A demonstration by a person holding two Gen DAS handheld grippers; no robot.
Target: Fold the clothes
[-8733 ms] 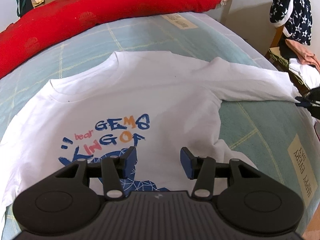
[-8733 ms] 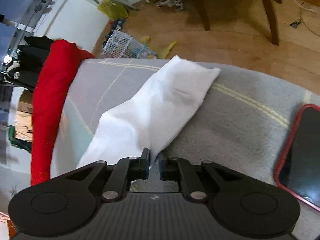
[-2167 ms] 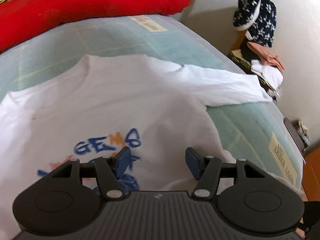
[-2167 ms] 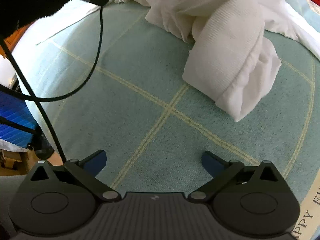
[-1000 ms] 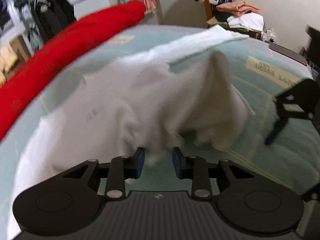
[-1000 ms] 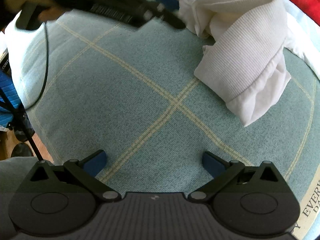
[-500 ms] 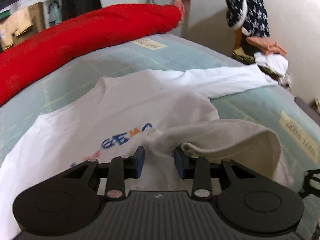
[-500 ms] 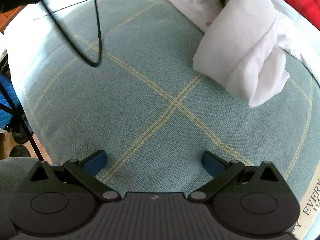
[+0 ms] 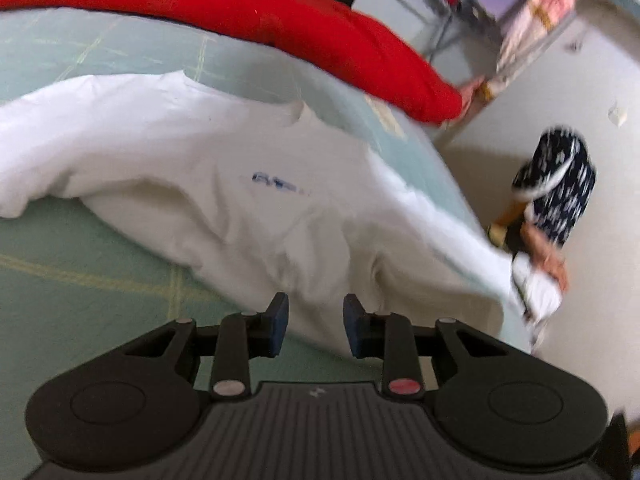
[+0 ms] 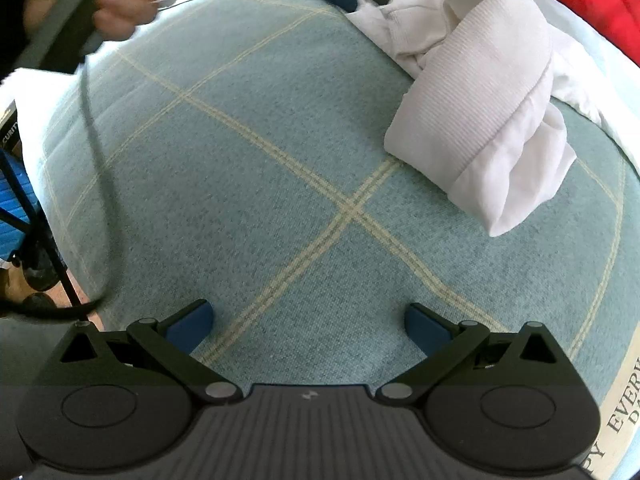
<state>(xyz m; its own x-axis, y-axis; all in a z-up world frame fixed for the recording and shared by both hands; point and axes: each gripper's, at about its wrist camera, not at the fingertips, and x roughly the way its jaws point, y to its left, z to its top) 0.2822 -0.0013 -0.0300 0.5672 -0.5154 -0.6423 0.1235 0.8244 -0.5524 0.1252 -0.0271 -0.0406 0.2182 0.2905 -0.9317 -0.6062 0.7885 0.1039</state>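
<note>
White sweatshirt [image 9: 224, 152] is lying bunched across the bed [image 10: 240, 200], with its body spreading toward the far edge, just short of the red quilt [image 9: 240, 4] that is running along that edge. Its ribbed hem [image 10: 480, 72] is doubling over on itself and draping onto the green checked cover toward the right side of the bed. The left gripper [image 9: 314, 322] is working at the near edge of the cloth. Its jaws have just been closing, a fold of white fabric is sitting between the blue pads, and creases are converging on them, so it is grasping the sweatshirt. A hand [image 10: 132, 4] is clasping that tool's handle. The right gripper [image 10: 308, 320] is hovering over bare cover beside the hem, with its jaws spread wide and gripping nothing.
</note>
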